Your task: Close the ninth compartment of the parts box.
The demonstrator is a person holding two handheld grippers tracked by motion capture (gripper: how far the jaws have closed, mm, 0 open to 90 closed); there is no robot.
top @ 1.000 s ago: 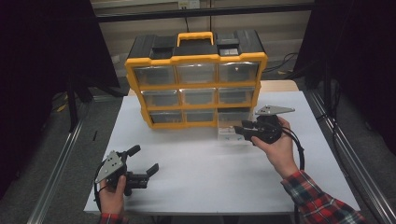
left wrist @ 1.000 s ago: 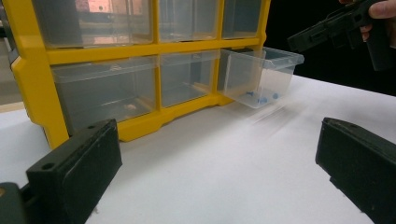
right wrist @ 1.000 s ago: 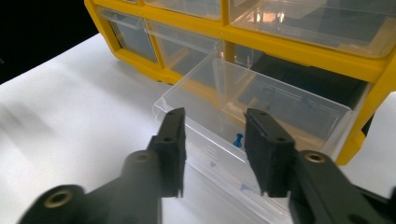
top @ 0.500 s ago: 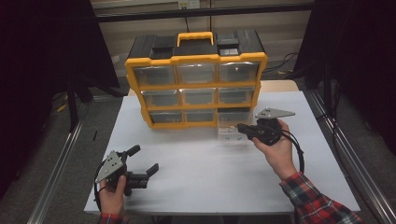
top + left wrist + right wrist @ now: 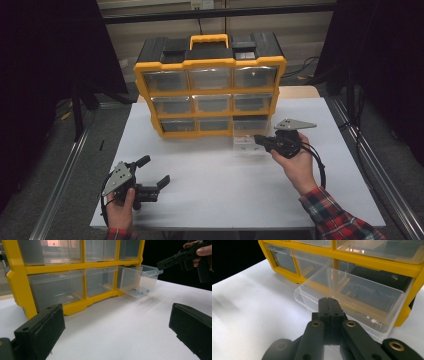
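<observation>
One clear plastic drawer (image 5: 248,144), pulled out of the bottom-right slot of the yellow-and-black organiser cabinet (image 5: 210,90), sat just right of centre in the high view with a few small blue pieces (image 5: 141,292) on its floor. The right gripper (image 5: 260,140) met the drawer's front lip, its black jaws having just closed flat together, and whether they pinched the lip could not be told. At the lower left of the high view, the left gripper (image 5: 155,172) lay well apart on the white table (image 5: 215,200), jaws spread wide on nothing.
</observation>
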